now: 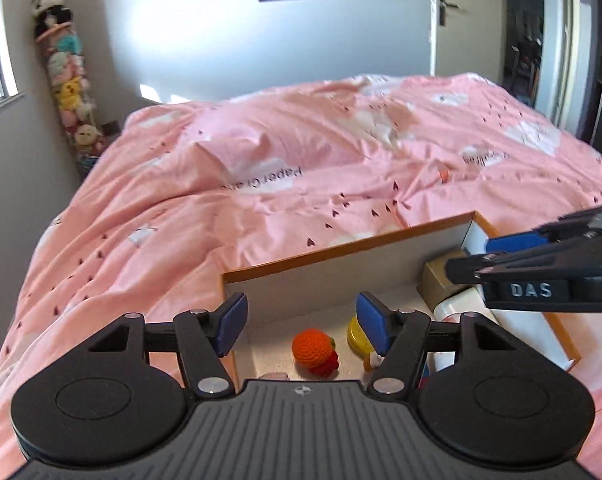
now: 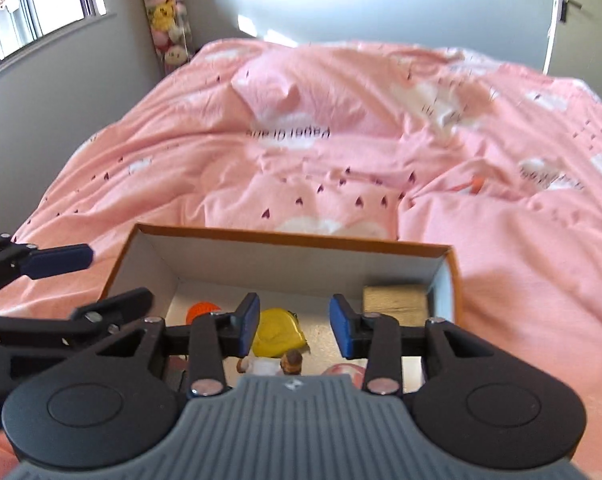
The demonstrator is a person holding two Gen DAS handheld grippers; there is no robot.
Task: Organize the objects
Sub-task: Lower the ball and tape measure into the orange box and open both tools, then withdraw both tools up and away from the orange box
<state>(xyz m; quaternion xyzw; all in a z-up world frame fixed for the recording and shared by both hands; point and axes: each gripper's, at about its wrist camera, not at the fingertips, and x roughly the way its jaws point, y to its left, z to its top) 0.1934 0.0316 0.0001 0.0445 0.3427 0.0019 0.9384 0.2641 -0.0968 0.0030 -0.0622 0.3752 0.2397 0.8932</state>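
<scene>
one box point(image 2: 293, 258) with an orange rim and white walls sits on the bed point(image 2: 301, 160), on a pink duvet. two hand-held grippers hang over its near end, side by side.

the left hand-held gripper point(image 1: 303, 322) has its blue pads spread apart and holds nothing; one orange crochet ball point(image 1: 315, 348) lies on the box floor between and below them. the right hand-held gripper point(image 2: 295, 326) is also spread apart and empty, above one yellow tape measure point(image 2: 279, 332).

counted inside the box: one orange ball at the left, one yellow tape measure beside it, one small figure point(image 2: 277, 364) with a brown head just in front of the tape measure, one tan block point(image 2: 395, 300) in the far right corner, and one pinkish round thing point(image 2: 347, 372) at the near right, mostly hidden by the gripper body. in the left wrist view a white item point(image 1: 457, 308) also lies near the tan block; what it is cannot be told.

one pillow point(image 2: 301, 92) makes a hump under the duvet. one column of plush toys point(image 1: 67, 80) stands in the far left corner beside the window point(image 2: 33, 4), and one door point(image 1: 445, 8) shows at the far right.
</scene>
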